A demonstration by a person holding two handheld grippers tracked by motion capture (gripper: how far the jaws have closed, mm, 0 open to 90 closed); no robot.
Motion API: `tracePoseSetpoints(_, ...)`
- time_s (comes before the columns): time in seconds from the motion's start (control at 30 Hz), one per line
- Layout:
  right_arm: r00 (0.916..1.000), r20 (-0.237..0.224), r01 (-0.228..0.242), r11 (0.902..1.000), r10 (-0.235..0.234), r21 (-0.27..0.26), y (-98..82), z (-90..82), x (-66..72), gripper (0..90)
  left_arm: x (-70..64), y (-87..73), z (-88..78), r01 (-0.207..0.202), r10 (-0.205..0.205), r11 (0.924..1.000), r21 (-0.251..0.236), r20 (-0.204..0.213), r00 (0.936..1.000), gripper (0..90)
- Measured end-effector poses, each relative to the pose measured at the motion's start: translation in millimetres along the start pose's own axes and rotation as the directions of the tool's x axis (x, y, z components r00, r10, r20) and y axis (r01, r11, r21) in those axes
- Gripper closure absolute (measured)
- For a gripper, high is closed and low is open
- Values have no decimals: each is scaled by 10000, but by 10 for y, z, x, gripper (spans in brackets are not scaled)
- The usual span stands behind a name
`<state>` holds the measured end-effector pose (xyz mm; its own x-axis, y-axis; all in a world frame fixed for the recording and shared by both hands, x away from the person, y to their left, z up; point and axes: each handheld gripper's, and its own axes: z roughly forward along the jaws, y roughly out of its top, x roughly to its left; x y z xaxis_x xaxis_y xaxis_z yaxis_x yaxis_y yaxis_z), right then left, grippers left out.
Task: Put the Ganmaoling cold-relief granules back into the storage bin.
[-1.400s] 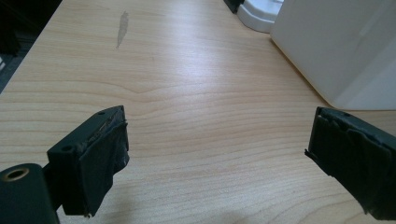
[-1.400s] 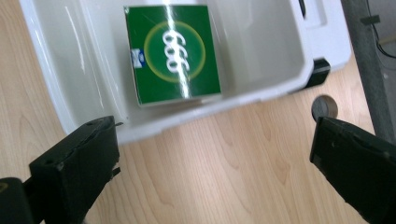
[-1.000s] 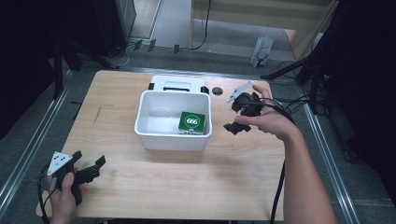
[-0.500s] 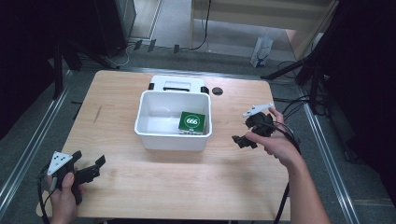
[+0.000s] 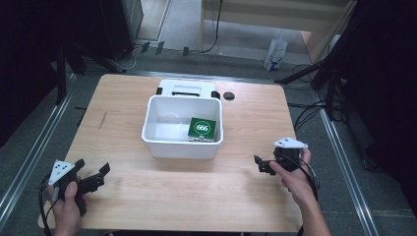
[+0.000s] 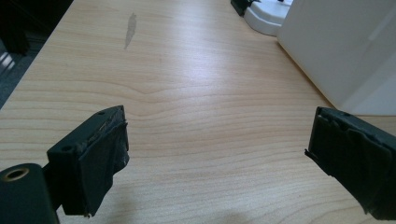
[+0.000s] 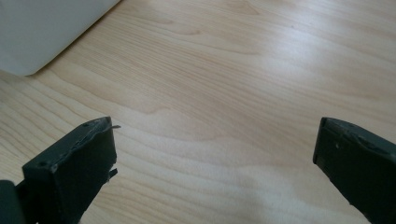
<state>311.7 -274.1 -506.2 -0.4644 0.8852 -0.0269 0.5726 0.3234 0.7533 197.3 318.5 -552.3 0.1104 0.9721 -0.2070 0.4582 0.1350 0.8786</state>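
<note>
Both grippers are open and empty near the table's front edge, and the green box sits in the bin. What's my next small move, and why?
Probably reach the right gripper toward the lid lying behind the white bin. The green box already rests inside, the bin is uncovered, and the left gripper sits farther away.

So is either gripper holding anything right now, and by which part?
Nothing is held. The left gripper and the right gripper both have their jaws wide apart over bare table. The green box lies in the white bin.
</note>
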Motion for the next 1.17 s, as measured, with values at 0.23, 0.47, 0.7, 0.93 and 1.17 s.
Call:
tracePoseSetpoints(0.23,9972,706,-206,9973,256,-698,-423,-69,-3,0,-13,-12,-23,-73,69,9997,-252,-160,9998,56)
tracePoseSetpoints(0.47,9930,860,-657,9840,808,-1657,-635,-245,-79,0,-11,-23,-42,-7,-5,9988,-487,-250,9997,56)
tracePoseSetpoints(0.7,9900,813,-942,9692,1153,-2274,-822,-336,-135,0,-44,-29,-48,-224,201,9984,-515,-462,9987,56)
tracePoseSetpoints(0.93,9908,1193,-364,9753,636,-2177,-814,-320,-69,0,-26,-32,-55,-11,-19,9984,-569,-534,9986,56)
tracePoseSetpoints(1.17,9867,1238,-800,9777,1053,-1941,-802,-302,-108,0,-37,-31,-49,-39,3,9986,-535,-677,9977,56)
